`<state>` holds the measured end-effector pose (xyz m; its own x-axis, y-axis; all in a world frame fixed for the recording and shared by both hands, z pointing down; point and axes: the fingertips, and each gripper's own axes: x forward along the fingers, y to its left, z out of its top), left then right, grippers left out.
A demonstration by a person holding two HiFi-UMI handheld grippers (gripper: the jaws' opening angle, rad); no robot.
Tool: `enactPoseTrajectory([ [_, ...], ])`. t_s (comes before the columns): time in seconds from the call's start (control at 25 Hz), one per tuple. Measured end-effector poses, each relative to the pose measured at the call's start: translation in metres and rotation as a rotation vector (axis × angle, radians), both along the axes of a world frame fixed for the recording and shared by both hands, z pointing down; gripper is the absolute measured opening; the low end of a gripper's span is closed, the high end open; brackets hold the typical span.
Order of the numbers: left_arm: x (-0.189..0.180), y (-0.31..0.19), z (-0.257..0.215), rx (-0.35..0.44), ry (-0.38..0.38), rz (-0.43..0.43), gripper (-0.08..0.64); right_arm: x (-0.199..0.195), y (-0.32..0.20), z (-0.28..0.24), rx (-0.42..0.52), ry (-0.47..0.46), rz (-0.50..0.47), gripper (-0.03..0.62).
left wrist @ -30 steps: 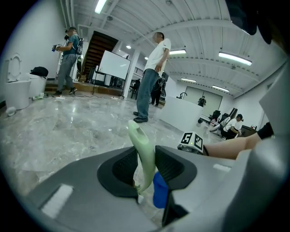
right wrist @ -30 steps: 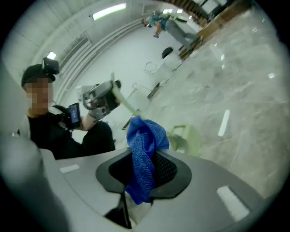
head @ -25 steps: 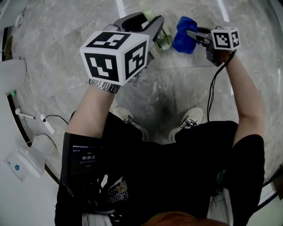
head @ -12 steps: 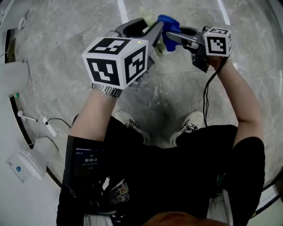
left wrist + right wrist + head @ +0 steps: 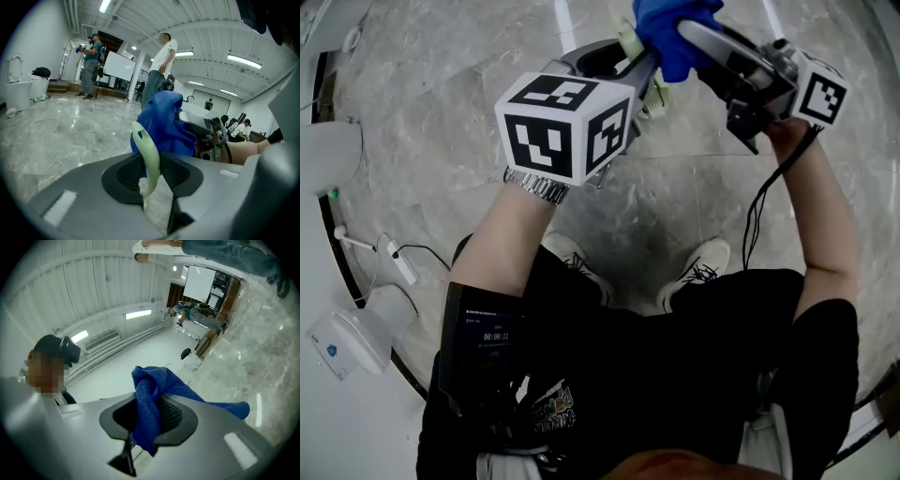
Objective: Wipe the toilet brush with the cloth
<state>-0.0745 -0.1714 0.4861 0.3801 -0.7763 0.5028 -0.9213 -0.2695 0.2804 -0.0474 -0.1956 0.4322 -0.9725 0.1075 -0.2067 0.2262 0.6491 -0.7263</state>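
Up goes our right gripper [image 5: 698,42], jaws pinching the soft, floppy cloth [image 5: 666,28], now right by the toilet brush [image 5: 146,157]. Our left gripper [image 5: 623,61] jaws squeeze its light, stiff, slippery handle; we should keep gripping there.

Black T-shirt [image 5: 675,375], silver wristwatch [image 5: 530,186], white sneakers [image 5: 703,262]; grey left hand-held gripper [image 5: 151,171] bears black-and-white marker cube [image 5: 567,127].

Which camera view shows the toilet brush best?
The left gripper view: the pale green toilet brush stands up close, clamped between the left gripper's jaws, blue cloth behind it. The head view shows only small green parts past that gripper. The right gripper view shows cloth, no brush.
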Motion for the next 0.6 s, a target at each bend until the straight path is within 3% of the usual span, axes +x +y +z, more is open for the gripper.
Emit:
enactPoseTrajectory([
  [0.12,0.002,0.004,0.002,-0.002,-0.002,0.008,0.126,-0.004,0.005,-0.019,0.099,0.007,0.02,0.091],
  [0.2,0.004,0.005,0.002,0.001,-0.007,0.015,0.126,-0.012,0.015,-0.039,0.246,0.028,0.024,0.091],
  [0.28,0.004,0.004,0.003,0.002,-0.017,0.021,0.123,-0.025,0.028,-0.046,0.41,0.09,0.004,0.091],
  [0.36,0.004,0.004,0.005,0.0,-0.022,0.022,0.123,-0.032,0.03,-0.031,0.483,0.168,-0.002,0.091],
  [0.4,0.003,0.003,0.005,-0.002,-0.02,0.02,0.123,-0.031,0.025,-0.018,0.461,0.196,0.009,0.091],
  [0.52,0.003,0.002,0.005,-0.002,-0.016,0.019,0.122,-0.016,-0.003,0.036,0.281,0.256,0.072,0.089],
  [0.6,0.004,0.002,0.006,0.001,-0.017,0.02,0.121,-0.002,-0.009,0.089,0.216,0.359,0.089,0.089],
])
